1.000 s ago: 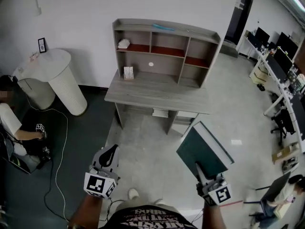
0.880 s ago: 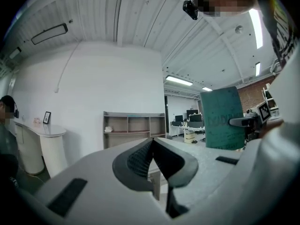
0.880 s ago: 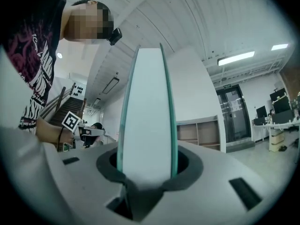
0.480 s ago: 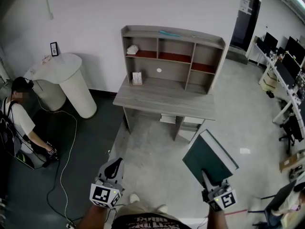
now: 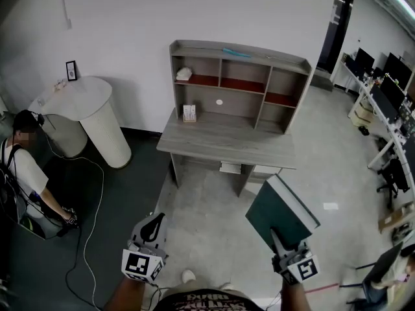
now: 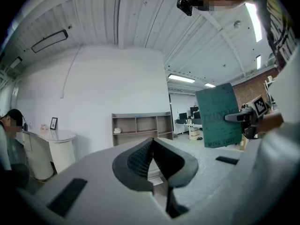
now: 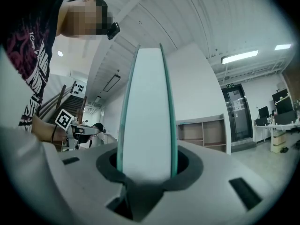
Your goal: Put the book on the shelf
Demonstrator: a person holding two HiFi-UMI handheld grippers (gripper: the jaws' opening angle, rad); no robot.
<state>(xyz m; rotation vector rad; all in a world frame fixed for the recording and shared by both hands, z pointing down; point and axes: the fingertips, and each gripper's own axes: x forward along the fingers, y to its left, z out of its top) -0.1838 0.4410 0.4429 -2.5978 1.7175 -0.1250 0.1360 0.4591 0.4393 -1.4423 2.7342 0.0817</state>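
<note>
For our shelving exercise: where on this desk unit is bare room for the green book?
Free: upper middle cubby, upper right cubby, and the desktop right of the small white box. Crowded: upper left cubby, holding a white object.

In the right gripper view, the book (image 7: 145, 111) is blocking the frame's middle, its lower end disappearing between the jaws of the right gripper (image 7: 146, 168). In the head view, a pale object (image 5: 184, 74) in the upper-left compartment of the shelf (image 5: 259, 55) is showing too small to identify. The left edge is cutting off a seated person (image 5: 19, 167).
</note>
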